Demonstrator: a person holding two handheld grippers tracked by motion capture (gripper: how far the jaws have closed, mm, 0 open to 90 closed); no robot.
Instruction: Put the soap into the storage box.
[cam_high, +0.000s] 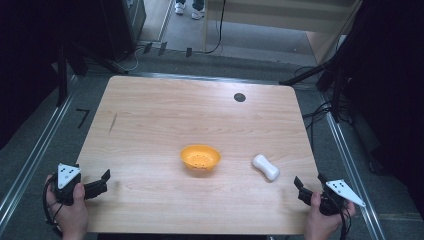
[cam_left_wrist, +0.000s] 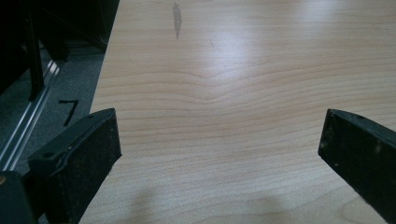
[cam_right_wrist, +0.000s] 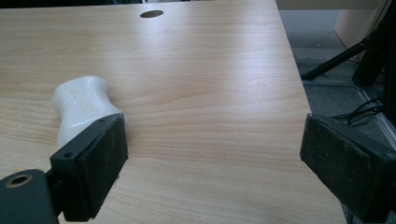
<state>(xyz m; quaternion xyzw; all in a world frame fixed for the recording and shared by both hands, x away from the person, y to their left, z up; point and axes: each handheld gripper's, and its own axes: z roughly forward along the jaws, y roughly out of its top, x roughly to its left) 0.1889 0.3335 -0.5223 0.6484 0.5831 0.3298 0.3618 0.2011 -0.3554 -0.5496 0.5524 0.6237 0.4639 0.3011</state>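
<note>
You hold both hand-held grippers at the near corners of the light wooden table (cam_high: 150, 115), the left hand-held gripper (cam_high: 102, 181) and the right hand-held gripper (cam_high: 307, 185) each with jaws spread and empty. The white waisted plastic bottle (cam_high: 265, 167) lies just beyond the right one, near the shallow orange plastic bowl (cam_high: 200, 156). I think the bottle comes first: approach low and close across its narrow middle.

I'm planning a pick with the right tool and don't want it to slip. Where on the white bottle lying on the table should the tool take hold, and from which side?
Probably at its narrow waist. The white bottle lies on its side, bulging at both ends and pinched in the middle, so the jaws would seat there. Come from above or from the near right, where the open right tool already waits, jaws across the bottle's long axis.
</note>
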